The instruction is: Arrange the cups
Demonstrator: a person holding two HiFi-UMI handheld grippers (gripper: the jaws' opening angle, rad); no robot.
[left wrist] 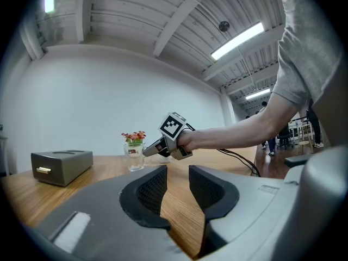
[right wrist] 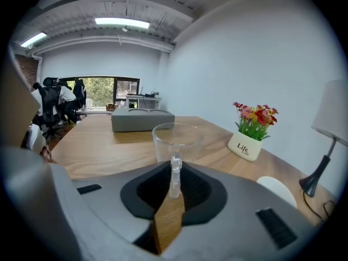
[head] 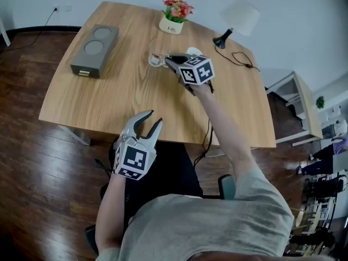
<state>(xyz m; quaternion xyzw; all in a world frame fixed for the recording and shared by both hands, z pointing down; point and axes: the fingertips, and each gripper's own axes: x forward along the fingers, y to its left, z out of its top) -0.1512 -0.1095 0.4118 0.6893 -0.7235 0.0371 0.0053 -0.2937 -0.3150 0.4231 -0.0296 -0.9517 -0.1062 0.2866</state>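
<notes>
A clear glass cup (head: 157, 59) with a handle is at the middle of the wooden table (head: 109, 102), in front of the flower pot. My right gripper (head: 169, 61) is shut on the cup's handle (right wrist: 175, 170), and the cup (right wrist: 176, 137) stays upright just beyond the jaws. Its base is hidden, so I cannot tell whether it rests on the table. A white round object (head: 194, 51) lies right behind this gripper. My left gripper (head: 153, 118) hangs at the table's near edge, open and with nothing in it; its view shows the cup (left wrist: 136, 157) far ahead.
A grey box (head: 95, 50) with two round recesses sits at the table's left. A white flower pot (head: 174, 18) stands at the back, and a white lamp (head: 237, 18) with a black cable at the back right. A black chair is below the near edge.
</notes>
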